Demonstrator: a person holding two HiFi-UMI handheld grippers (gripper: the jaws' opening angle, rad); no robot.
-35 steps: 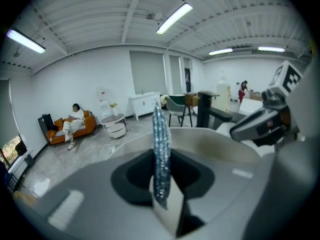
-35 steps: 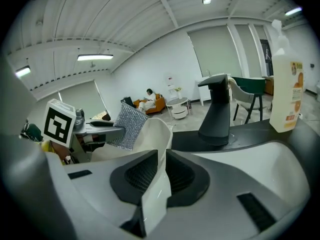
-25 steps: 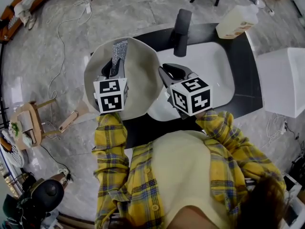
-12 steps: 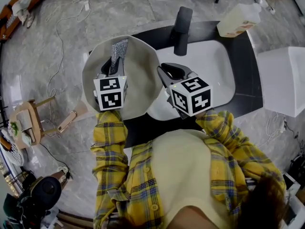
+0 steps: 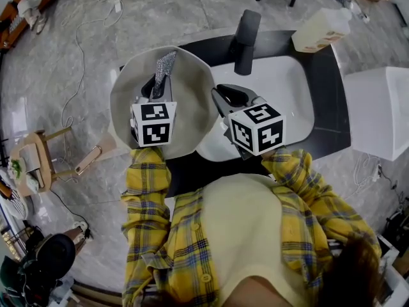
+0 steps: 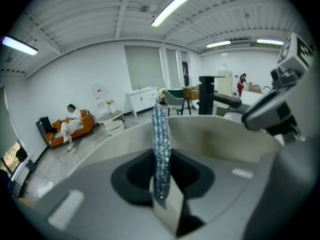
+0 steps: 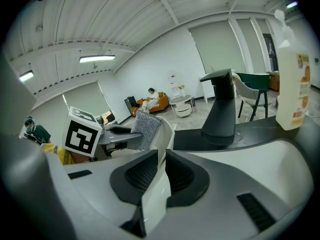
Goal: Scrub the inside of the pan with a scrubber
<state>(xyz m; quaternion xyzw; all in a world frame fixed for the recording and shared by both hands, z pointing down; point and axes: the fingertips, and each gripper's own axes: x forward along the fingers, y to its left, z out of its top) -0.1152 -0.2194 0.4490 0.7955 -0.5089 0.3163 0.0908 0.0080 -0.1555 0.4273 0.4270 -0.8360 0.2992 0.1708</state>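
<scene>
The beige pan [image 5: 188, 104] is held tilted over the sink's left edge, its wooden handle [image 5: 89, 161] pointing down-left. My left gripper [image 5: 160, 85] is inside the pan, shut on a silver mesh scrubber [image 5: 165, 65]. In the left gripper view the scrubber [image 6: 160, 151] stands upright between the jaws, in front of the pan's inner wall [image 6: 225, 139]. My right gripper [image 5: 221, 98] is shut on the pan's right rim [image 7: 161, 149]. The right gripper view also shows the scrubber [image 7: 145, 129] beside the left gripper's marker cube [image 7: 82, 132].
A black faucet [image 5: 245, 34] stands behind the white sink basin [image 5: 287, 85], set in a black counter [image 5: 333, 101]. A soap bottle [image 5: 319, 29] stands at the back right, a white box [image 5: 382, 107] to the right. Cables and a stool [image 5: 38, 165] lie on the floor at left.
My left gripper and the scrubber have shifted slightly to the right inside the pan. The right gripper keeps its hold on the rim.
</scene>
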